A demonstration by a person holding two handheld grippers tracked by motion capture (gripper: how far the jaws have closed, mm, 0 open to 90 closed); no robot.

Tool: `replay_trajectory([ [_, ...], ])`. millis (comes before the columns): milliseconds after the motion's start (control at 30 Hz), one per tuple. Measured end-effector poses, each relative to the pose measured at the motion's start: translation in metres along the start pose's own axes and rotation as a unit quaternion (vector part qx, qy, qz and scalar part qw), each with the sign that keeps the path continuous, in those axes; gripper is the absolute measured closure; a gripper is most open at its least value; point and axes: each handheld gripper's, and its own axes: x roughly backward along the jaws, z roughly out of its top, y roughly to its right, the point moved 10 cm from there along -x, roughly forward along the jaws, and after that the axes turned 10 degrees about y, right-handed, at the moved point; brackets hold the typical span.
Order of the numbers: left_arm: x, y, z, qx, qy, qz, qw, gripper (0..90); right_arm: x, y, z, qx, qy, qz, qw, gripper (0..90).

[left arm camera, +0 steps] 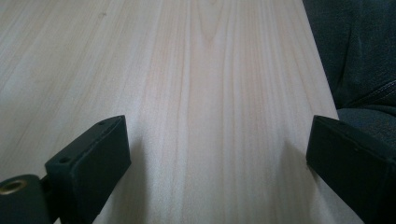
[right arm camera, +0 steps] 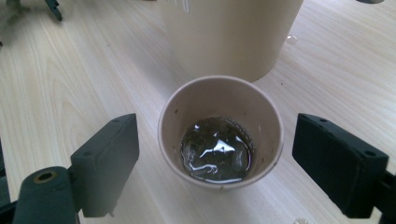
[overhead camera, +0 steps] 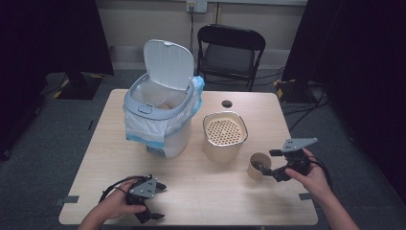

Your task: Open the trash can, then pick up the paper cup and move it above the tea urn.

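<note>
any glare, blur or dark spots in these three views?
Right gripper view: white glare on the dark liquid in the paper cup; the near jaws look soft. Left gripper view: jaws throw soft shadows on the table, focus mild. High view: tabletop evenly lit, room corners nearly black, whole frame low in detail.

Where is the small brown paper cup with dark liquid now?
The small brown paper cup stands on the table's right side, before the beige strainer container, between the right gripper's open jaws.
</note>
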Motion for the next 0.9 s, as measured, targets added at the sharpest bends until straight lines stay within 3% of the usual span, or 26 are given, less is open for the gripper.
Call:
replay_trajectory([
  [333,0.0,0.0,0.0,0.0,0.0,0.0,1.0,5.6,0.002,0.003,-0.023,-0.022,0.01,-0.01,0.9997,14.5],
  [900,0.0,0.0,0.0,0.0,0.0,0.0,1.0,5.5,-0.014,0.004,-0.047,-0.026,0.017,-0.014,0.9994,14.5],
])
